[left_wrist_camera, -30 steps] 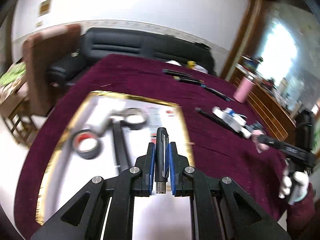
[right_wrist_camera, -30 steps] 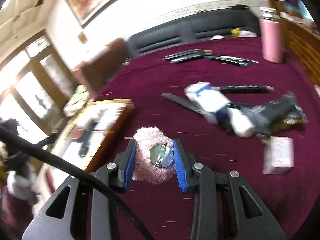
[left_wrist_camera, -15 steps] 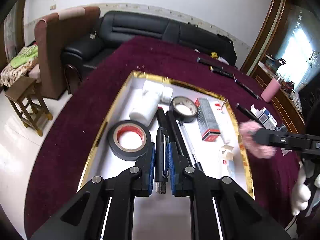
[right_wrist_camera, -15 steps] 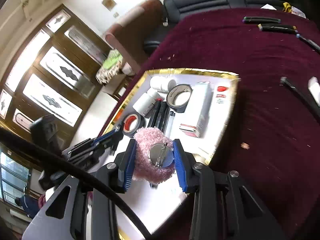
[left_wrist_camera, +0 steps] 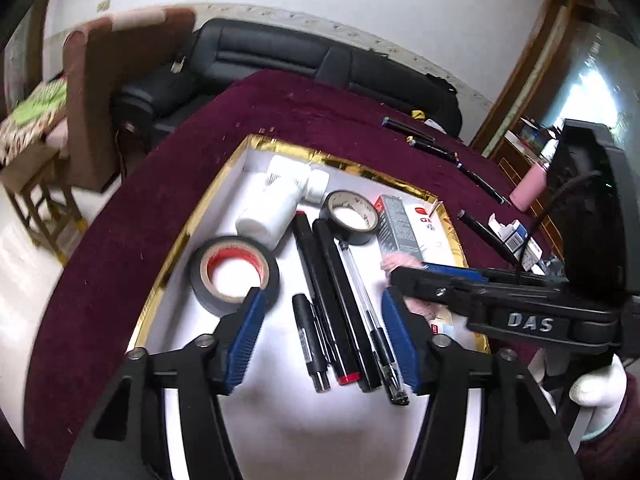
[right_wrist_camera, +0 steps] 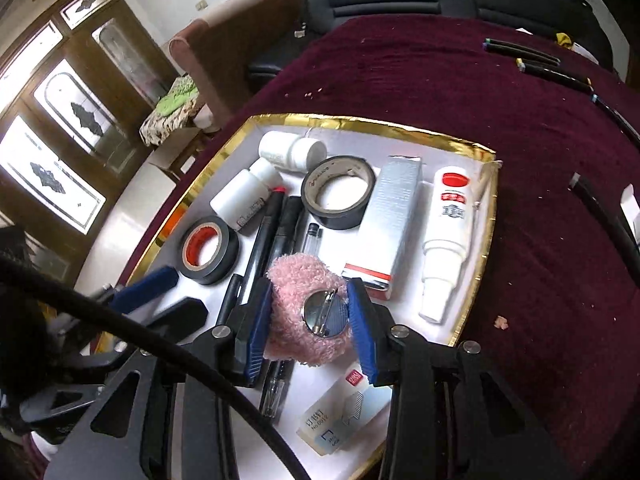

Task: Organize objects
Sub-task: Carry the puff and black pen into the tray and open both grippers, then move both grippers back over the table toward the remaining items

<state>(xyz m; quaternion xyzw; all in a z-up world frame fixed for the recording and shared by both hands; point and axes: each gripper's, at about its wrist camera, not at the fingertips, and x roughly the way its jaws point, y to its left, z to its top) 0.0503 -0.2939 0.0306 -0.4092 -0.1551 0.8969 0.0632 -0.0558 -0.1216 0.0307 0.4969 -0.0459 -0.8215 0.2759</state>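
Note:
A white tray with a gold rim lies on the maroon cloth. My left gripper hovers low over it, jaws opening. A short black pen lies loose between them on the tray floor, beside several longer pens. My right gripper holds a pink fluffy brooch with a round metal pin back, just above the tray's pens. Its jaws are starting to open, but the pads still touch the brooch.
The tray also holds two tape rolls, white bottles, a grey box, a glue bottle and a staples box. More pens and small boxes lie on the cloth. A gloved hand grips the right tool.
My left jaws opened and let go of the black pen, which now lies in the tray. My right gripper carried the pink brooch from the cloth to over the tray.

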